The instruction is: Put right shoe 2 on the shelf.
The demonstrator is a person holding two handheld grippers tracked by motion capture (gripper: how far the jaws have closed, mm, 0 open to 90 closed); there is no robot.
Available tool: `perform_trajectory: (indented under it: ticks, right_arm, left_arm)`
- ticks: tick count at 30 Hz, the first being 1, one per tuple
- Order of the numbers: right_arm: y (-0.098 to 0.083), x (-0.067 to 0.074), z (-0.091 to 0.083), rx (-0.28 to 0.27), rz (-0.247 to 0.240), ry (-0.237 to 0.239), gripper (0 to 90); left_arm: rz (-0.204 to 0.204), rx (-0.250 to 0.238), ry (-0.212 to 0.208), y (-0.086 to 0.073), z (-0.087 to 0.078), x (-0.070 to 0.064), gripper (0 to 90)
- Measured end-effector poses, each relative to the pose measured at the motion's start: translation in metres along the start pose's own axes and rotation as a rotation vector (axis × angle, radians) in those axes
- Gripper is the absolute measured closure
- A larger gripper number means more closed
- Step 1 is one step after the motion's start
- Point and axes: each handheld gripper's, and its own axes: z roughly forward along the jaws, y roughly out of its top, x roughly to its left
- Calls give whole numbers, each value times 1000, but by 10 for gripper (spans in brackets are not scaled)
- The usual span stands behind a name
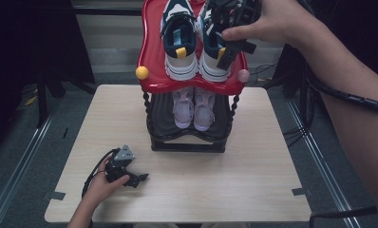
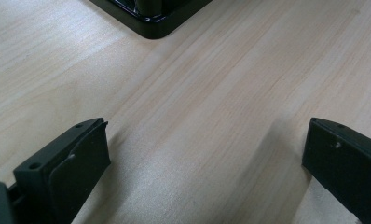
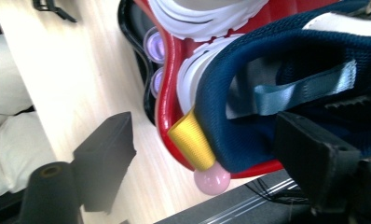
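Two navy and white sneakers stand side by side on the red top tray [image 1: 151,57] of a small shoe rack. My right gripper [image 1: 227,50] hangs over the heel of the right sneaker [image 1: 213,59]. In the right gripper view its jaws stand wide apart around the navy heel [image 3: 249,107] and the yellow pull tab [image 3: 190,140], one jaw at the shoe's opening and the other outside, neither pressing on it. The left sneaker [image 1: 180,42] stands free. My left gripper [image 1: 135,179] rests on the table at the front left, open, with bare wood between its jaws [image 2: 207,149].
A pair of pink shoes [image 1: 193,107] sits on the rack's lower black shelf [image 1: 187,142]. A yellow knob [image 1: 142,72] and a pink knob [image 1: 243,75] mark the tray's front corners. The rack's base corner [image 2: 151,25] lies ahead of the left gripper. Cables trail on the floor at the right.
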Motion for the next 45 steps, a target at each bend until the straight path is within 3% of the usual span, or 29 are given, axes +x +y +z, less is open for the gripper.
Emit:
perform_trajectory:
  ticks: [26,45]
  right_arm:
    - [-18,0,-13,53,25,78,208]
    - [-52,12,-17,85,44,121,216]
  left_arm:
    - [-1,0,0,0,0,0,0]
    - [-4,-1,-3,0,0,0,0]
